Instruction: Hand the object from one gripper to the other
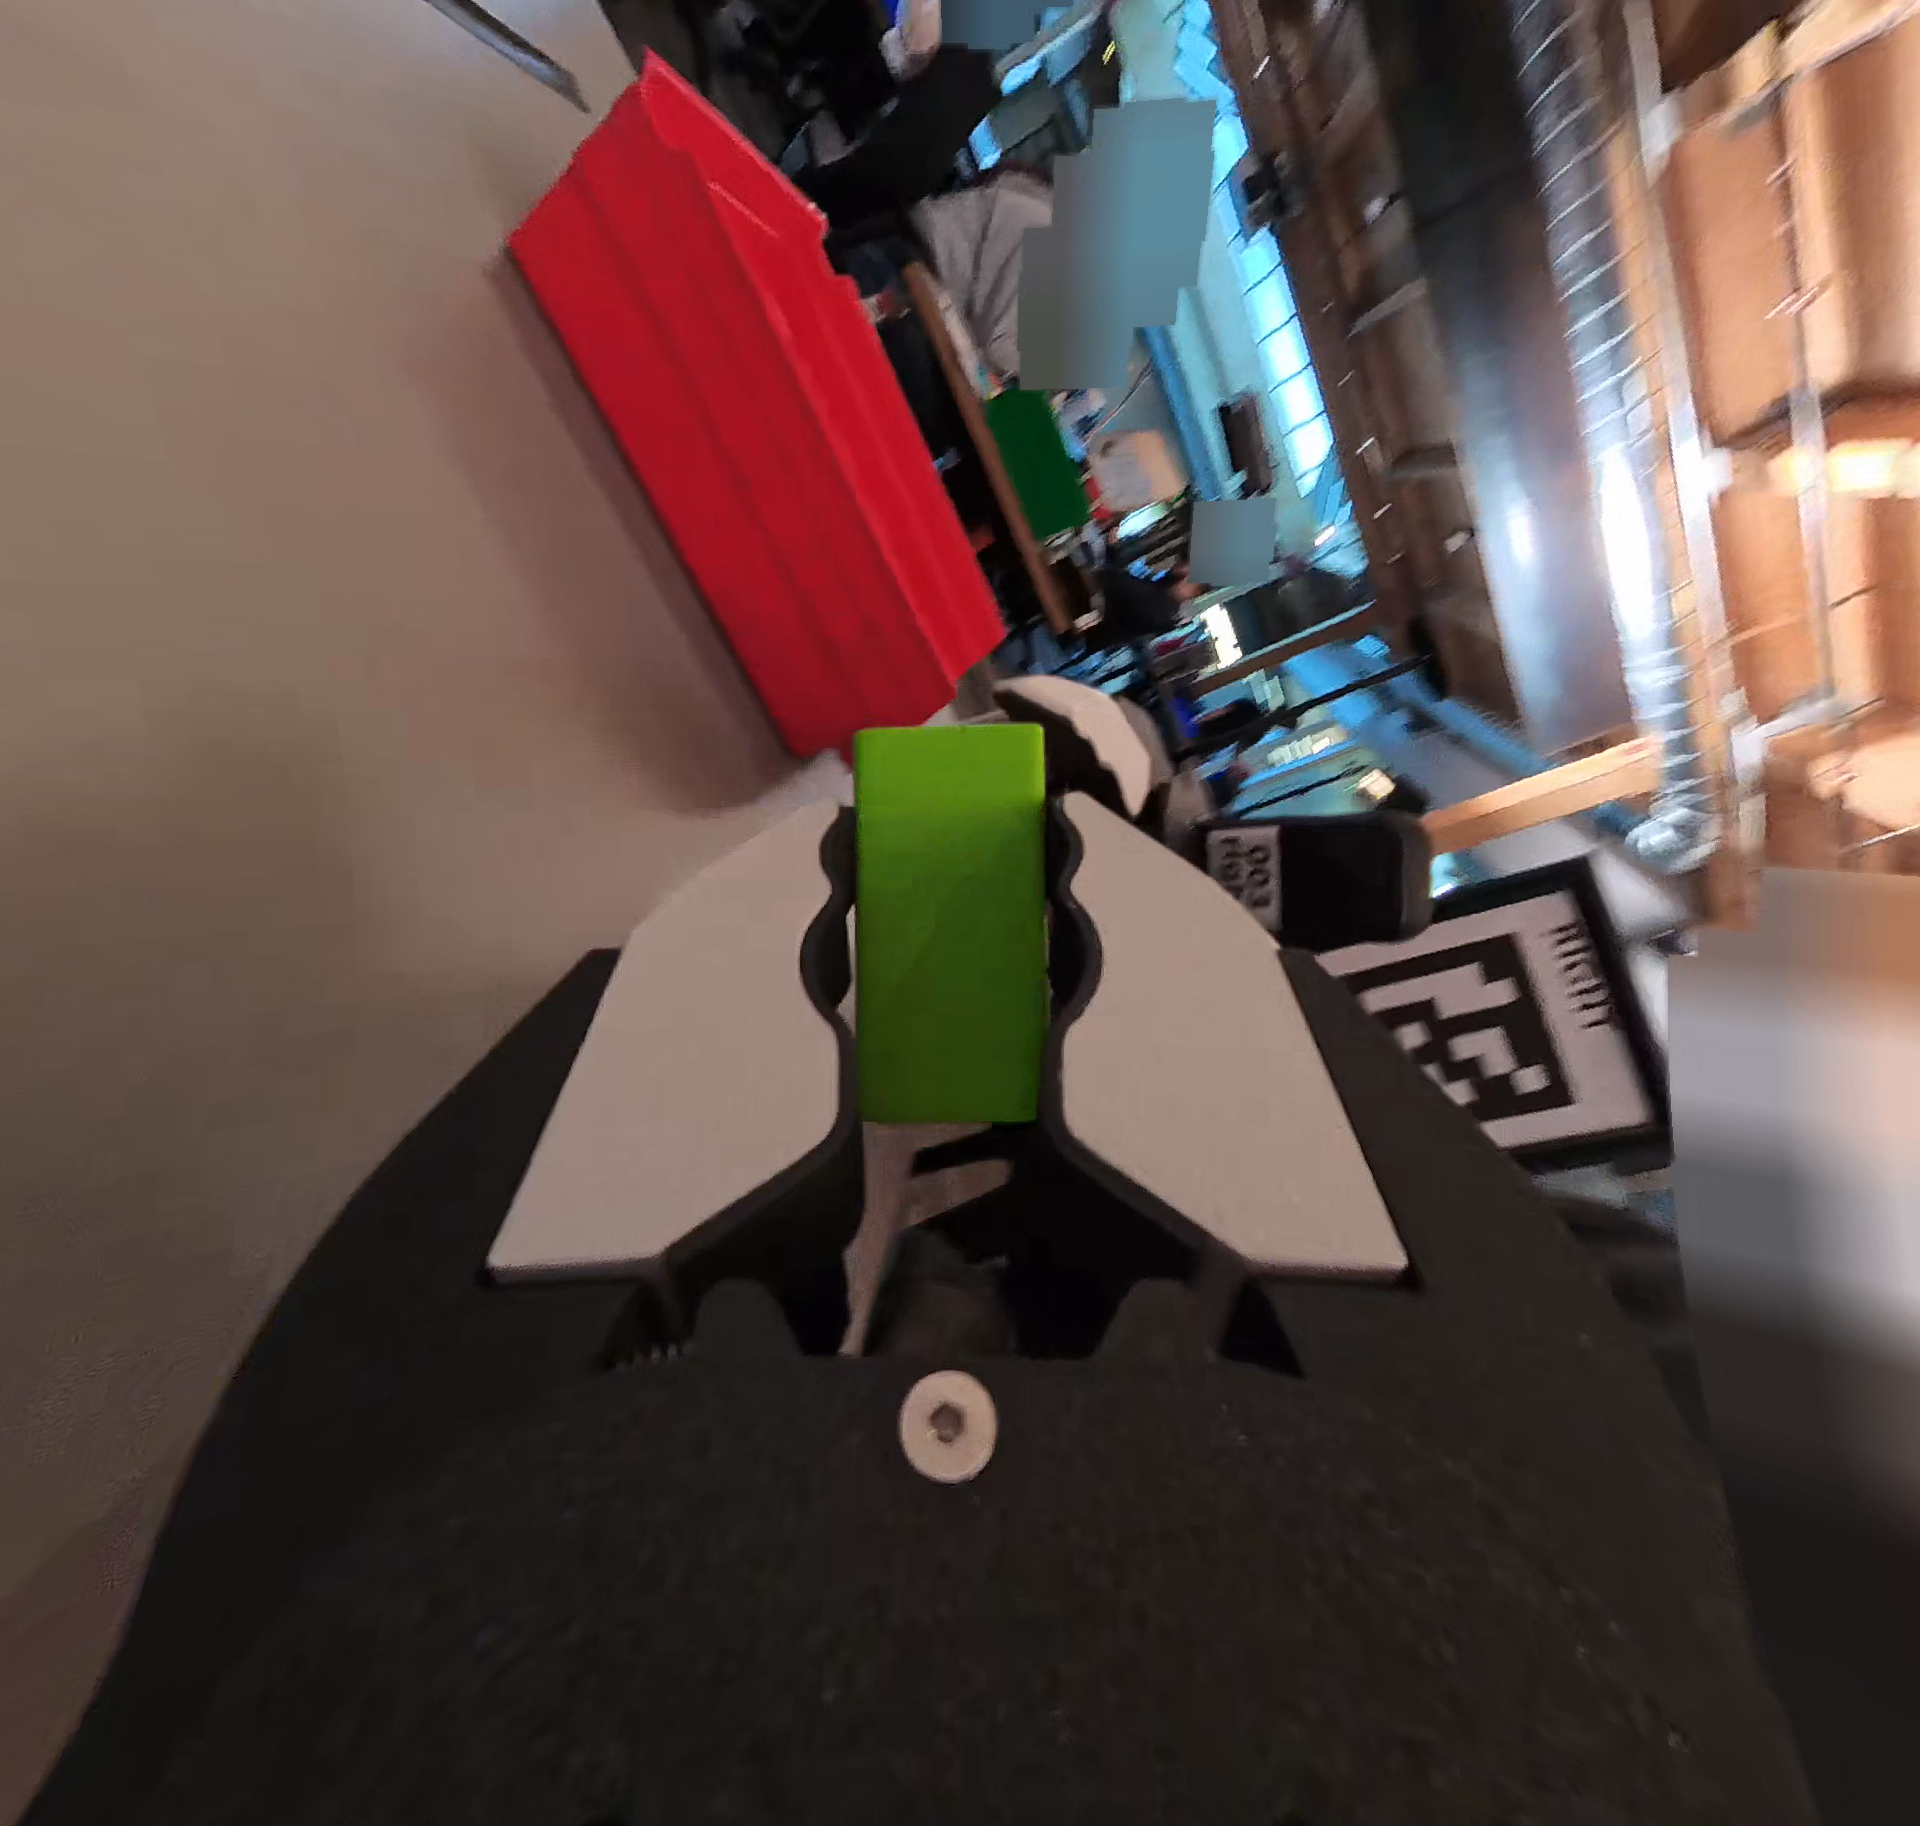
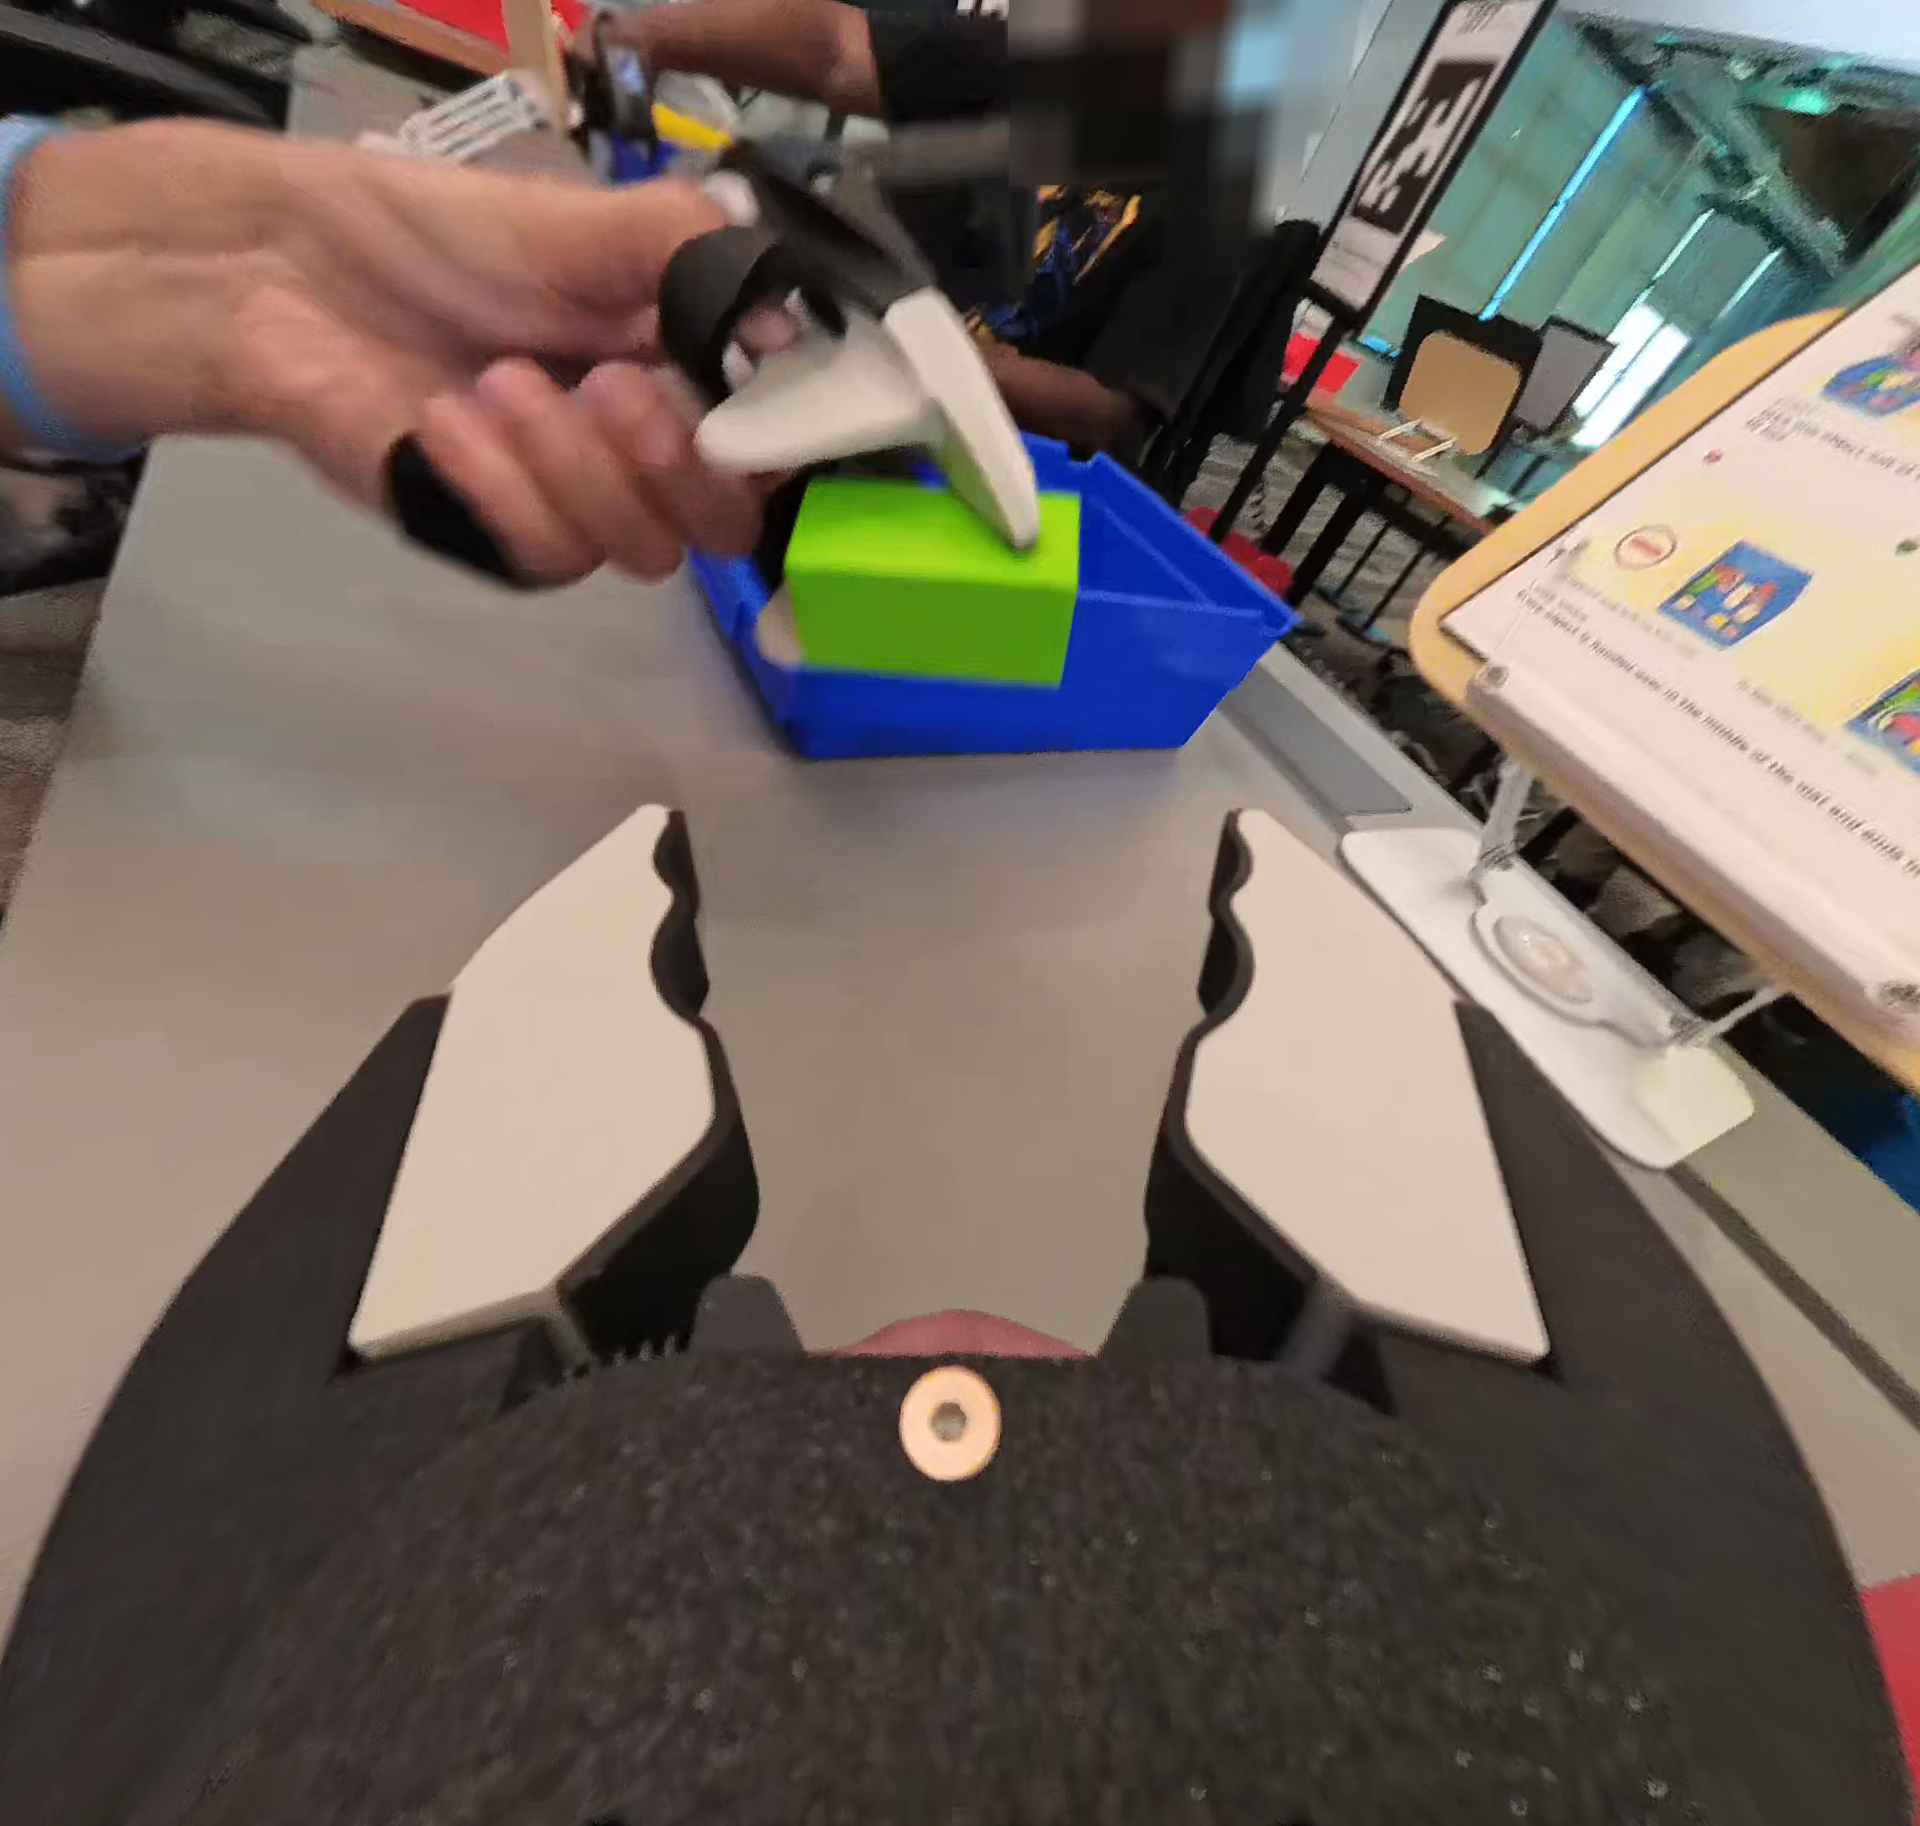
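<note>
My left claw (image 1: 948, 883) grips a green block (image 1: 948, 945) between its grey fingers (image 1: 727, 1028), clamped on both flat sides, the block's far end poking past the tips. Seen from my right claw (image 2: 951, 903), which stands wide open and empty over the table (image 2: 416, 789), the block (image 2: 925, 581) hangs in the air in front of a blue bin (image 2: 1039, 716), pinched top and bottom by the left claw (image 2: 914, 529) in my left hand (image 2: 364, 322); the two claws are well apart. The table is a plain pale grey, matte, with a soft shadow under the bin. In the left wrist view, which is tilted hard, a red bin (image 1: 748, 426) sits on the table (image 1: 260, 633) beyond the block, and the right claw's tips (image 1: 1081, 748) show just behind the block, beside a black-and-white marker board (image 1: 1507, 1038). At the table's right edge an illustrated sheet (image 2: 1714, 581) leans on a white stand (image 2: 1538, 987). The room is busy and blurred: other tables, dark chairs, another marker sign (image 2: 1444, 103), tall windows, a silver duct (image 1: 1590, 374) and wooden ceiling panels. Behind the bin a person's arm (image 2: 748, 41) reaches across another table.
</note>
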Action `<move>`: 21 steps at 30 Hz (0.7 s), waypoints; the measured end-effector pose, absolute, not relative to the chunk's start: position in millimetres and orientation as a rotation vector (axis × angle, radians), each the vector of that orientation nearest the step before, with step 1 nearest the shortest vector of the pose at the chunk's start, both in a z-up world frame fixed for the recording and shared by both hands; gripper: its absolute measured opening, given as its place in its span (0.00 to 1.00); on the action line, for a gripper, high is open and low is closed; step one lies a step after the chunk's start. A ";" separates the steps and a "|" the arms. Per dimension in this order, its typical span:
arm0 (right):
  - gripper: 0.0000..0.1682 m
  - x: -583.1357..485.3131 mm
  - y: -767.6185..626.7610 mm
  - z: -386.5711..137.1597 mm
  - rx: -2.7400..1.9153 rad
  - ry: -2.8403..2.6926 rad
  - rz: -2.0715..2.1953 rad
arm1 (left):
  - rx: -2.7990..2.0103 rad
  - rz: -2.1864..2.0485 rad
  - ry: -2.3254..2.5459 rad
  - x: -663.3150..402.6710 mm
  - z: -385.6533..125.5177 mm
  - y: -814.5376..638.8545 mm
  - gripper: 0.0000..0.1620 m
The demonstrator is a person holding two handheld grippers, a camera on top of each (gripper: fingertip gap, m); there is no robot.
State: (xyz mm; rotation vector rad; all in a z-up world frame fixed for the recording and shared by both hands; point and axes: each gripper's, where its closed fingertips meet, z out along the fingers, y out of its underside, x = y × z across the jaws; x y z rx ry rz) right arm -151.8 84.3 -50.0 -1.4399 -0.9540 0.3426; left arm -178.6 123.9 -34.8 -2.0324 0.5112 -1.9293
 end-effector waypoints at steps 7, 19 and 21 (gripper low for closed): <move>0.54 -175.9 98.8 -55.0 -1.412 -0.858 0.374 | -2.023 -2.227 0.252 -149.7 -49.9 99.7 0.21; 0.41 -170.5 88.9 -61.0 -1.470 -0.846 0.448 | -2.015 -2.311 0.213 -144.3 -57.3 90.7 0.21; 0.41 -168.9 86.4 -57.6 -1.465 -0.849 0.450 | -1.973 -2.360 0.238 -146.1 -51.3 88.2 0.21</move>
